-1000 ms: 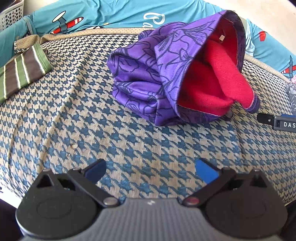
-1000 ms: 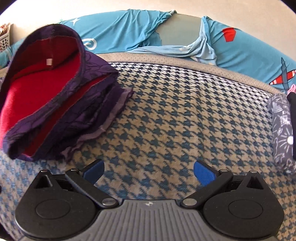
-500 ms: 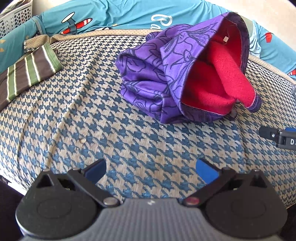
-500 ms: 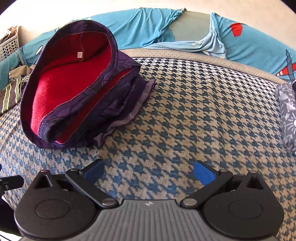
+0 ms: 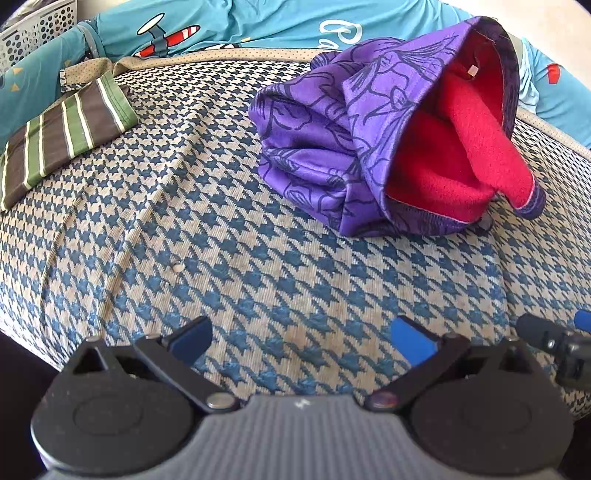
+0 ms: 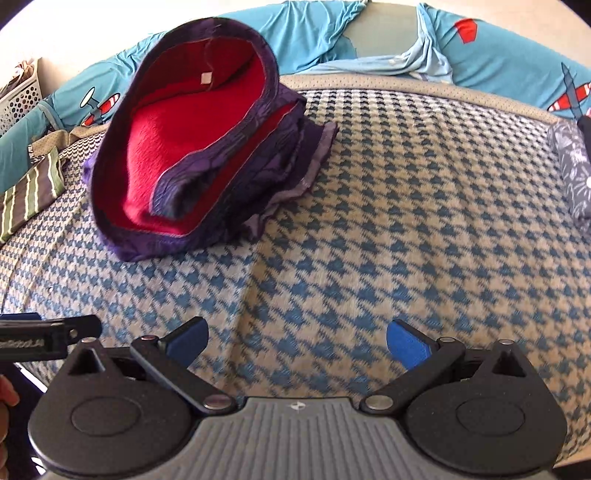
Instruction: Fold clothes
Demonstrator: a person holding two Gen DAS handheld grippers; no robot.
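A purple patterned garment (image 5: 332,147) with red fleece lining (image 5: 454,162) lies folded in a bundle on the blue houndstooth cushion (image 5: 258,266). In the right wrist view the garment (image 6: 207,162) sits at upper left, its red inside facing me. My left gripper (image 5: 301,338) is open and empty, well short of the garment. My right gripper (image 6: 297,341) is open and empty, over bare cushion to the garment's right and nearer me. Each gripper's edge shows in the other's view.
A green and brown striped folded cloth (image 5: 62,129) lies at the cushion's left. A teal sheet with airplane prints (image 6: 498,62) covers the back. A white perforated basket (image 5: 33,33) stands at far left. A grey patterned cloth (image 6: 570,173) lies at the right edge.
Both grippers have drawn back from the garment toward the cushion's front edge. The garment lies as before, and both grippers stay open.
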